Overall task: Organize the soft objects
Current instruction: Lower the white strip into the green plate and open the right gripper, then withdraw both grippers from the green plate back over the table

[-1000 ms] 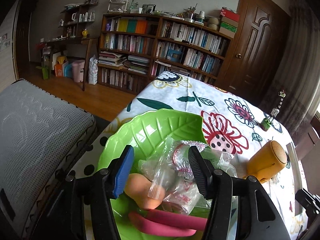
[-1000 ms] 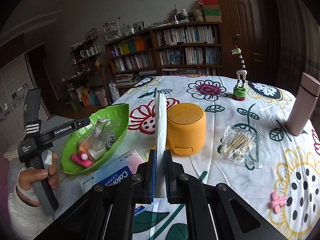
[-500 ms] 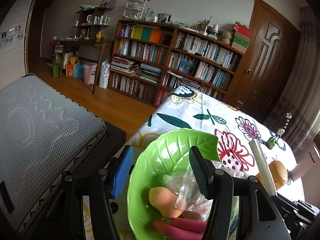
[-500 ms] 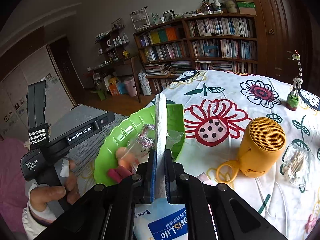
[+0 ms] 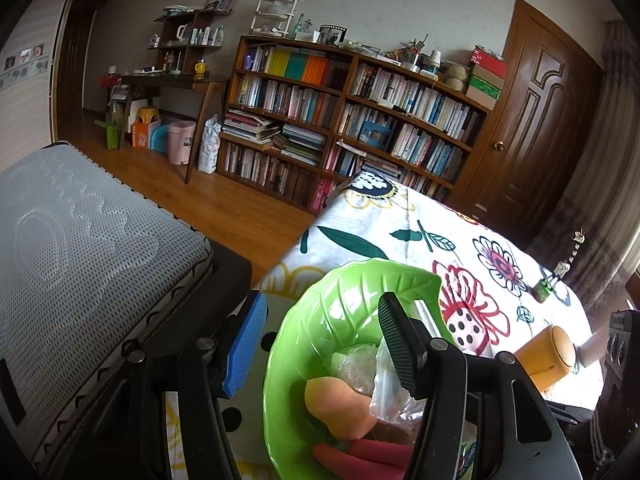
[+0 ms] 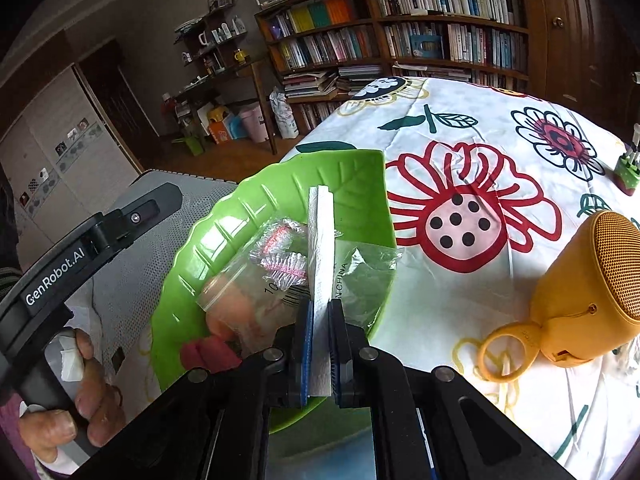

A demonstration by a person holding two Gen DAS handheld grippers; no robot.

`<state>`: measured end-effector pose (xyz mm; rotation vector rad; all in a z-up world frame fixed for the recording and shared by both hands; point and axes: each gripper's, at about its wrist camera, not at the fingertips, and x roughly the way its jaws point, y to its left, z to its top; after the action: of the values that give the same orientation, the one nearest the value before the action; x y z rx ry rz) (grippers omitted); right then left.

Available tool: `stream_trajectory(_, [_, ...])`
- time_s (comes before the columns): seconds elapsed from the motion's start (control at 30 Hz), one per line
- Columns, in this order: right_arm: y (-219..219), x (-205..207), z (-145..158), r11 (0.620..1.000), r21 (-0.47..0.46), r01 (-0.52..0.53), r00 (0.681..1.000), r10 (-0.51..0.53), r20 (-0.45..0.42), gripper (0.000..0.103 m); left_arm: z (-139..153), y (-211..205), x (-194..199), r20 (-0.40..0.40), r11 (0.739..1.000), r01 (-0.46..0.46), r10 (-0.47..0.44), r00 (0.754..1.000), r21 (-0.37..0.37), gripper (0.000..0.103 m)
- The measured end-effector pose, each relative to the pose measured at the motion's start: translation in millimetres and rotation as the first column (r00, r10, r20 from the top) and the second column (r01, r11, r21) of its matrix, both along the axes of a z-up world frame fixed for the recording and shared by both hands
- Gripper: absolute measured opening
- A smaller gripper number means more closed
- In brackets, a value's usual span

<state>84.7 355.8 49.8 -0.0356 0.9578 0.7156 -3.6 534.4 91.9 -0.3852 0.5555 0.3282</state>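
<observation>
The right gripper [image 6: 319, 344] was clamped on a folded white paper towel [image 6: 320, 264], which stood edge-up between the pads at lower centre of the right wrist view and extended up over the green leaf-shaped dish [image 6: 280, 196]. The left gripper [image 5: 320, 344] was spread wide and held nothing; its fingers framed the near rim of the dish at lower centre of the left wrist view.

The towel appeared light, limp and compressible. It held its shape only because it was folded into several layers and gripped low, near its bottom edge. A hold across the full folded thickness was judged best; a pinch on a single layer would likely let the stack fan open.

The dish already contained a peach-coloured sponge [image 5: 336, 408], a clear zip bag [image 6: 280, 276] with pink items inside, and a red piece [image 5: 360, 454]. The bag looked slick and crinkly, liable to slide under the towel once released. A yellow speaker [image 6: 592, 292] stood on the floral tablecloth [image 6: 460, 128] at right, apart from the dish.
</observation>
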Motion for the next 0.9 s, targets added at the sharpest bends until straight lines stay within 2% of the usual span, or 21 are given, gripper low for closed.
stream_trajectory(0.2, [6,5,-5,1.0,-0.008,-0.016,0.999,0.016,-0.046,0.009,-4,-2,3,-0.011,1.0,0.008,-0.008,1.0,-0.006,0.06])
stream_trajectory(0.43, [3,2,-3,1.0,-0.001,-0.007,0.999,0.007,-0.048,0.009,-4,-3,4,-0.012,1.0,0.01,-0.01,1.0,-0.005,0.06])
stream_trajectory(0.53, [0,3,0,1.0,0.02,0.009,0.999,-0.008,-0.035,0.018,-4,-4,4,-0.012,1.0,0.009,-0.009,1.0,-0.005,0.06])
stream_trajectory(0.6, [-4,2,4,0.999,0.04,0.018,1.0,-0.018,-0.022,0.035,-4,-4,4,-0.01,1.0,0.008,-0.008,1.0,-0.005,0.061])
stream_trajectory(0.67, [-8,0,8,0.998,0.059,0.025,1.0,-0.024,-0.007,0.04,-4,-3,4,-0.009,1.0,0.007,-0.007,1.0,-0.004,0.065])
stream_trajectory(0.9, [-19,-14,20,0.997,0.068,0.045,0.995,-0.05,0.082,0.04,-4,-7,3,-0.005,1.0,0.01,-0.01,1.0,-0.002,0.067])
